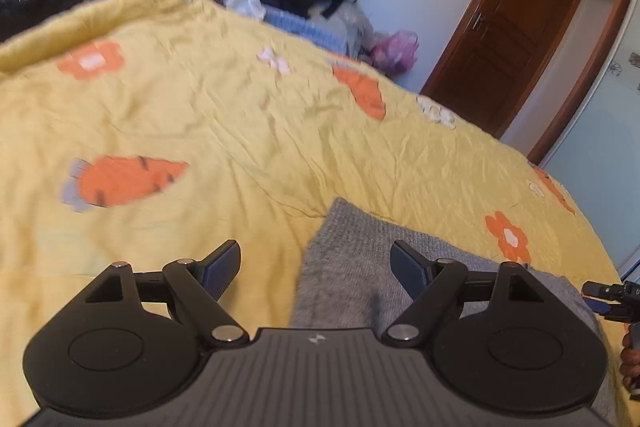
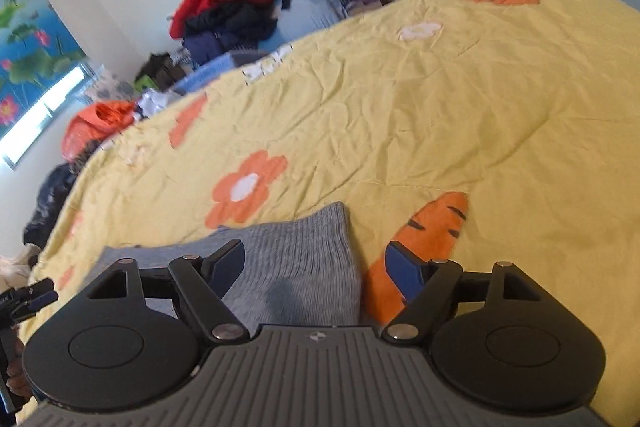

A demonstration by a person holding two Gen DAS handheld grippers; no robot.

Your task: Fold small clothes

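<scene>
Grey ribbed knit, a small garment (image 1: 352,267), is lying flat on the yellow quilt (image 1: 208,115) just ahead of me, one edge under each of my tools. I am holding the left gripper (image 1: 316,267) and the right gripper (image 2: 314,267) with jaws spread wide and nothing pinched, probably because the piece is lying as I want it, though blur is hiding its creases. No readable writing is showing; only a small emblem sits on each gripper body.
</scene>
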